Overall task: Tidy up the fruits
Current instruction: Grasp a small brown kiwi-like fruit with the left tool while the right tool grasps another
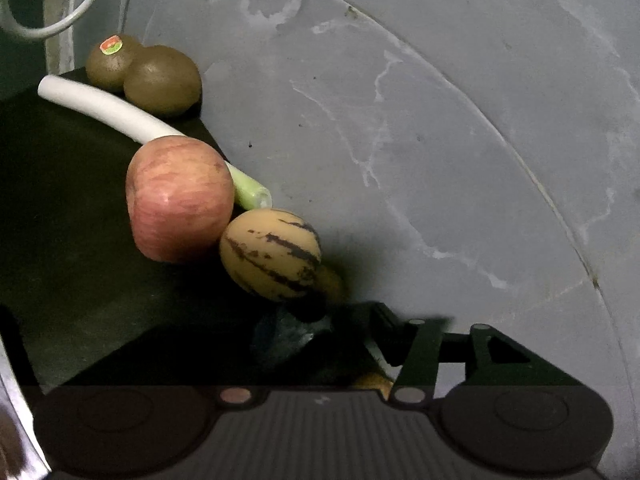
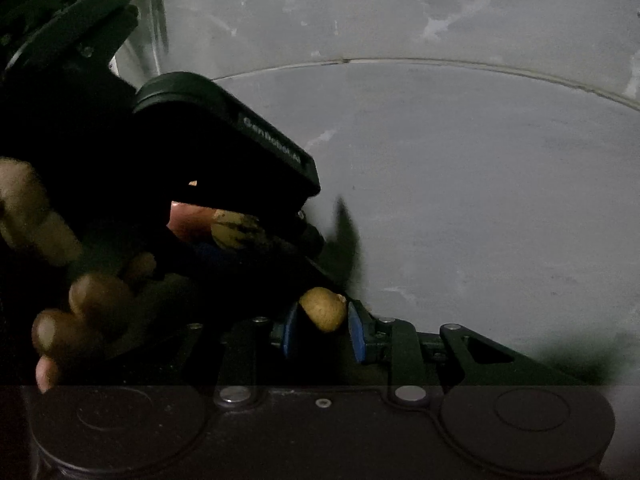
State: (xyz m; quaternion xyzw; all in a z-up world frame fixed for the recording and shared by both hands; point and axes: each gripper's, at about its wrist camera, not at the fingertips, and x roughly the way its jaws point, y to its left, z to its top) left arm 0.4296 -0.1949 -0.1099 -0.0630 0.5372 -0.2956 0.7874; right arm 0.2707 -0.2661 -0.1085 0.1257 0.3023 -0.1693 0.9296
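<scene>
Right gripper (image 2: 322, 330): blue pads pinch a small, smooth yellow-brown fruit (image 2: 325, 309). Left gripper (image 1: 320, 340), lower centre: fingers blurred, spread uncertain, beside a matte striped tan melon (image 1: 271, 255) and a glossy red apple (image 1: 179, 198).

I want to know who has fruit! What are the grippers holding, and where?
Right gripper pinches a small yellow fruit by its sides. Left gripper's hold cannot be told.

A plain indoor spot, most likely in a home. A bare grey cement floor (image 1: 420, 128) with pale stains and a joint line lies below a dark desk (image 1: 60, 208) holding household produce: an apple (image 1: 178, 196), two kiwis (image 1: 160, 80) and a leek (image 1: 116, 110).
</scene>
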